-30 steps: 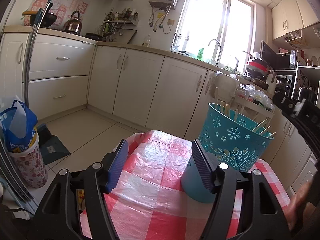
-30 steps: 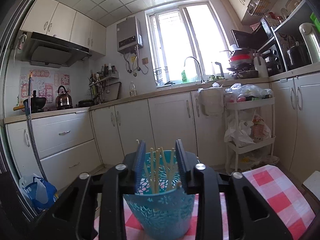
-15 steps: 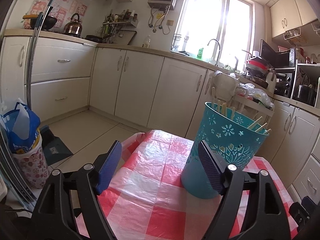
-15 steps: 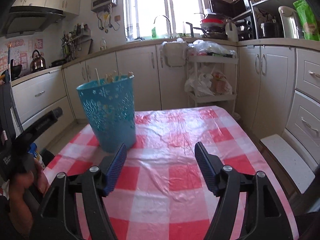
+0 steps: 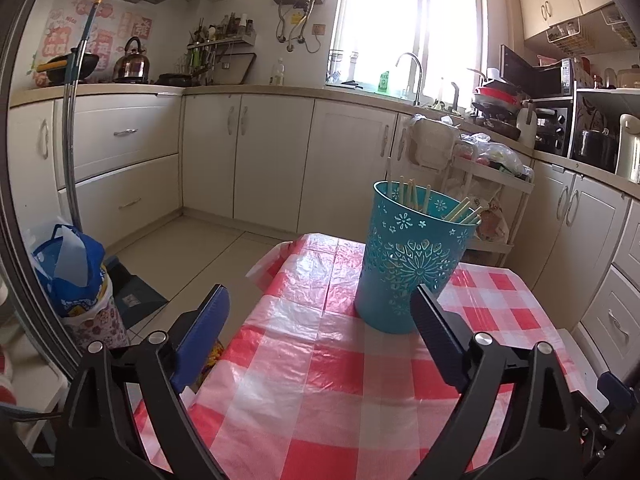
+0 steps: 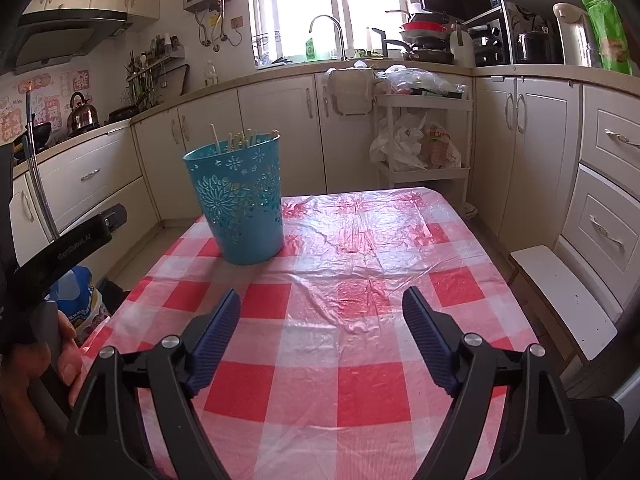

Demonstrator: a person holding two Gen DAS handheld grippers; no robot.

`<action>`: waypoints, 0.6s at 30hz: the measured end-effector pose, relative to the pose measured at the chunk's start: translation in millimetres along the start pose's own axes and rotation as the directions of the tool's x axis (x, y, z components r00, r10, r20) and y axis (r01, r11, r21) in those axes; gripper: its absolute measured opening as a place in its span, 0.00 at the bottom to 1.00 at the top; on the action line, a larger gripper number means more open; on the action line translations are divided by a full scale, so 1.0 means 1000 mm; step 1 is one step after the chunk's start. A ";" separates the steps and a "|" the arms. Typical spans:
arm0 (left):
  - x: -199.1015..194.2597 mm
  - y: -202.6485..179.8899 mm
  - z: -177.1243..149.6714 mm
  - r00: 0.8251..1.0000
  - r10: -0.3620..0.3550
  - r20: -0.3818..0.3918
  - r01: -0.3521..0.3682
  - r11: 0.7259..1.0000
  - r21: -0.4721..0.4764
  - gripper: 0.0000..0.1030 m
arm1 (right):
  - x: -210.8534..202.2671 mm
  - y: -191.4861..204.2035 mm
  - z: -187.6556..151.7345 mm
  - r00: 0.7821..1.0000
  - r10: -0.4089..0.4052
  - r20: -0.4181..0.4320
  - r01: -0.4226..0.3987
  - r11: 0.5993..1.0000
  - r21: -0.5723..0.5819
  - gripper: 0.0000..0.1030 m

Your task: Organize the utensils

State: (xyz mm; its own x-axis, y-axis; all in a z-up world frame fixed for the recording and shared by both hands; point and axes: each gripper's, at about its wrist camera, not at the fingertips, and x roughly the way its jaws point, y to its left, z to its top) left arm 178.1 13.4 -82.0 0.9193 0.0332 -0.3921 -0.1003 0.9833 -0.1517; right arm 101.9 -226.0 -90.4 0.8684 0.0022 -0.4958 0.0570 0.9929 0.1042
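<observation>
So the teal basket (image 5: 408, 268) sits upright on the checkered worktop (image 6: 360, 280), chopsticks (image 5: 412, 200) standing inside it. Left tongs (image 5: 320, 328) and right tongs (image 6: 320, 328) are both spreading apart — nothing between either pair, the basket well clear of them.

Your left gripper (image 5: 320, 316) sat low in frame, jaws opening with nothing between them. Your right gripper (image 6: 321, 320) likewise, jaws opening and empty. Your left hand (image 6: 38, 364) gripped its handle at lower left.
</observation>
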 end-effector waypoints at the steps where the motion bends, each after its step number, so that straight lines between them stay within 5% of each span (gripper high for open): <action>1: -0.007 0.000 0.000 1.000 0.001 -0.007 -0.001 1.000 0.003 0.86 | -0.006 0.001 0.000 1.000 0.005 -0.006 -0.005 1.000 0.003 0.79; 18: -0.158 0.016 0.007 0.985 0.041 -0.165 -0.025 0.995 0.101 0.92 | -0.146 0.032 0.012 0.994 0.089 -0.068 -0.087 0.996 0.031 0.93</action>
State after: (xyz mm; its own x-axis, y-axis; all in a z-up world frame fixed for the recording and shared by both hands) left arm 33.7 25.4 -15.8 0.8392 0.0439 -0.5420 -0.0840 0.9952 -0.0495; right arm -17.4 -195.8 -4.4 0.8347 0.0985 -0.5418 -0.0033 0.9848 0.1739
